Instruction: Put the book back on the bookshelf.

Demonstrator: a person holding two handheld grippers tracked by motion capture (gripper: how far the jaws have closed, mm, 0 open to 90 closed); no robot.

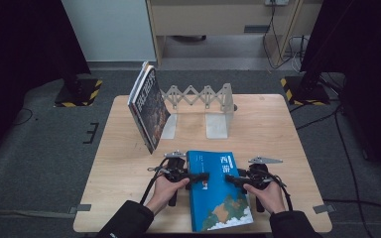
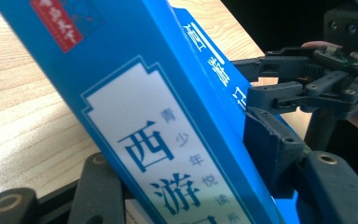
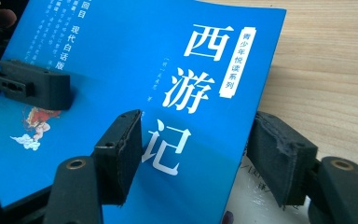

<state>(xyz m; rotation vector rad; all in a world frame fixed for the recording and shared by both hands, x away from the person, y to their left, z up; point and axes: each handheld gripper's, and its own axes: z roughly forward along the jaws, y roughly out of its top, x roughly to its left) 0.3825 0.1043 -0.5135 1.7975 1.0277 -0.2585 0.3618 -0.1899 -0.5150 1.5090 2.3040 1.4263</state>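
A blue book (image 1: 218, 193) with white Chinese title characters lies near the table's front edge, between my two grippers. My left gripper (image 1: 201, 176) comes in from the left and holds the spine side. In the left gripper view the blue book (image 2: 168, 121) fills the gap of the left gripper (image 2: 184, 168), one jaw under it and one pad on the cover. My right gripper (image 1: 232, 179) reaches in from the right. In the right gripper view the right gripper (image 3: 196, 158) stands open, its jaws straddling the edge of the blue book (image 3: 135, 70).
An expanding metal book rack (image 1: 198, 96) stands at the back middle of the wooden table (image 1: 278, 129). A dark-covered book (image 1: 149, 106) leans at the rack's left end. The person's hands and dark sleeves come in at the front edge.
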